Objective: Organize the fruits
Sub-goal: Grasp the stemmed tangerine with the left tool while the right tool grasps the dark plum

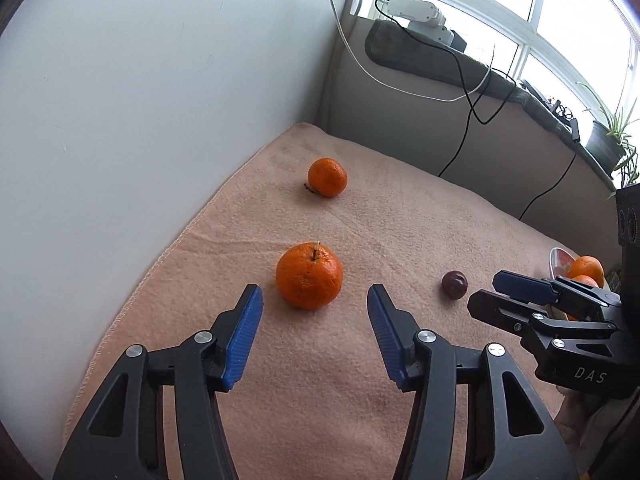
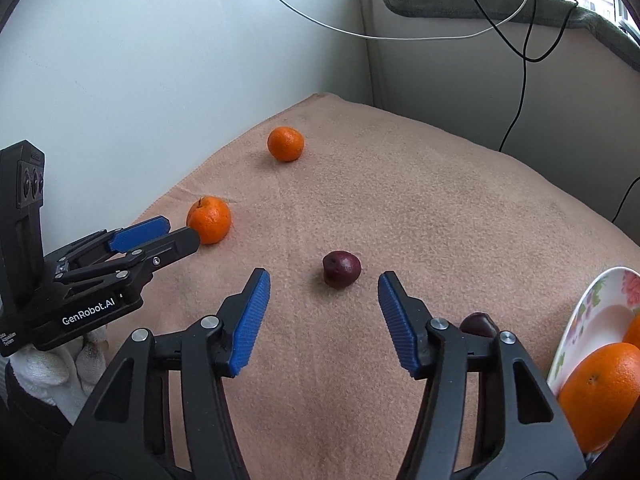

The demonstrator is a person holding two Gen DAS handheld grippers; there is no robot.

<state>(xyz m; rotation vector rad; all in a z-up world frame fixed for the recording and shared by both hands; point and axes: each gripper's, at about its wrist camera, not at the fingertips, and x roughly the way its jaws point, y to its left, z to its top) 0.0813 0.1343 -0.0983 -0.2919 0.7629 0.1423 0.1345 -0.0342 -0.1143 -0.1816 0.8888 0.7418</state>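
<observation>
Judging by the plate (image 2: 576, 320), sorting is partly done: oranges (image 2: 600, 392) already sit in it; two mandarins (image 2: 209, 219), one dark plum (image 2: 341, 269) remain on the blanket (image 2: 440, 208) left of it; left gripper (image 1: 315, 300) and right gripper (image 2: 324, 286) both gape, empty.

Left gripper (image 1: 315, 303): jaws spread wide, blue pads (image 1: 245, 334) facing each other, nothing between them, tilted downward.
Right gripper (image 2: 324, 289): jaws spread wide, empty, angled downward.
Left hand (image 2: 60, 364): white-gloved, gripping the left tool's handle.
</observation>
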